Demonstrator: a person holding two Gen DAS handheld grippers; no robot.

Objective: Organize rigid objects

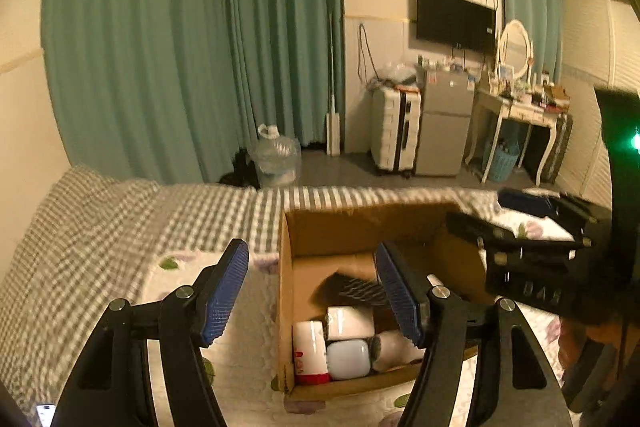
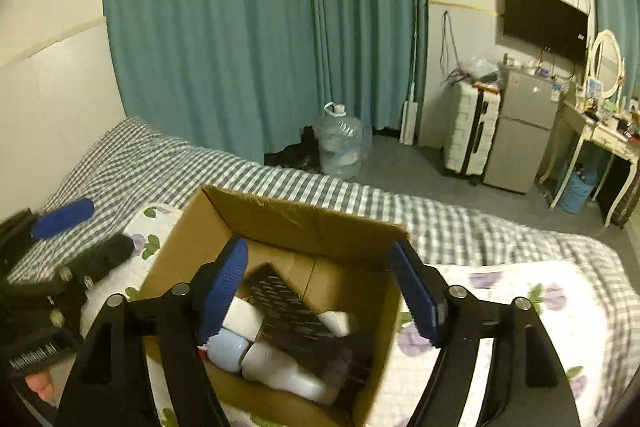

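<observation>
Blocking box (image 2: pixel 280 223) contents: right tool (image 2: pixel 320 291).

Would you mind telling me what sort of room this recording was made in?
It looks like a bedroom, probably a small one-room flat. A bed with a checked sheet holds the cardboard box, and a dressing table with an oval mirror, a small fridge and a wall television stand nearby.

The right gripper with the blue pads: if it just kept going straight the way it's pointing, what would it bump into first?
Probably the dark perforated flat object lying inside the open brown cardboard box. The right gripper, jaws open, points down into it. White rounded containers lie just below; depth is hard to judge.
</observation>
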